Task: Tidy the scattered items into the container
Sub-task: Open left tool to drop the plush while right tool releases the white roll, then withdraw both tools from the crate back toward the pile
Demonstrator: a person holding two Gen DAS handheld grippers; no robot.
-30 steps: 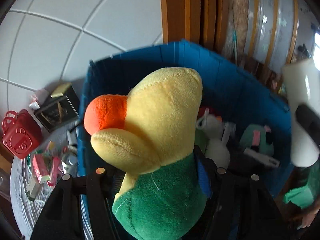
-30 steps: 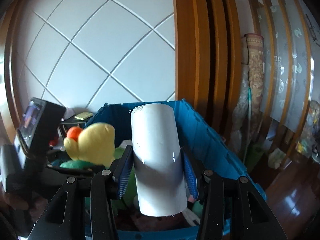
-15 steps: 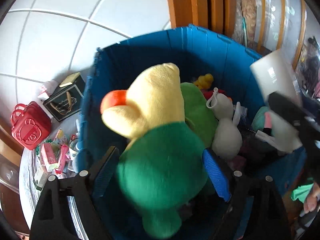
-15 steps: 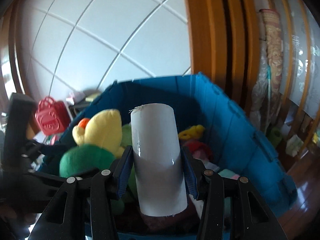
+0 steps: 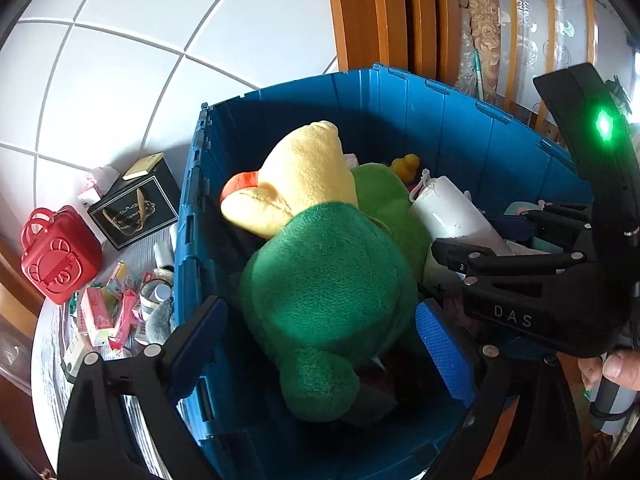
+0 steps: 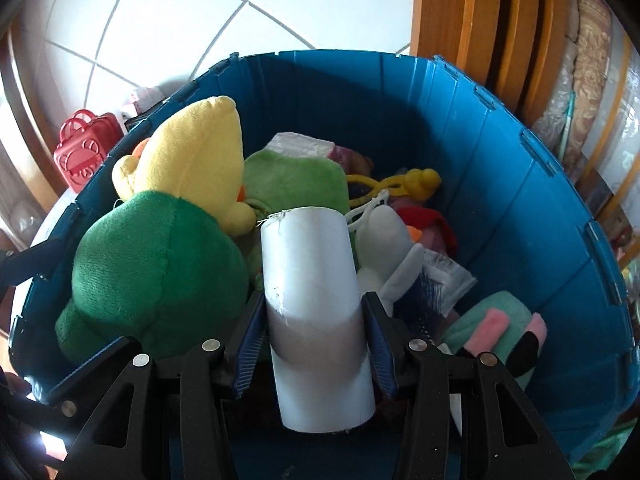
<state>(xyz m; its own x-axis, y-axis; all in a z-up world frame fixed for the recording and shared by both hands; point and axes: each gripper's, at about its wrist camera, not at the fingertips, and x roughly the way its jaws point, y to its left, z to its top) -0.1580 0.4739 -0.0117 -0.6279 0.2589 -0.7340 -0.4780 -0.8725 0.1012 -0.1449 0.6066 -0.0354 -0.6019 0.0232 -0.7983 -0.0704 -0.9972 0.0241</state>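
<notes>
Left gripper has just been opening, duck dropped loose in the bin; right gripper clamps the tube over it; packets wait on the bench

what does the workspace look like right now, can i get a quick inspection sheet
surface: pale ribbed table top, mostly covered.
job's things: blue bin on it, holding a green and yellow plush duck, a small yellow duck, a white plush and a mint plush.
clutter: red case, black gift bag, pink packets and small bottles left of the bin.
grippers: left hand-held gripper open, jaws just opened, duck released between them; right hand-held gripper shut on a white tube over the bin.
cables: nothing seen.
surroundings: white tiled wall, wooden frame.
</notes>
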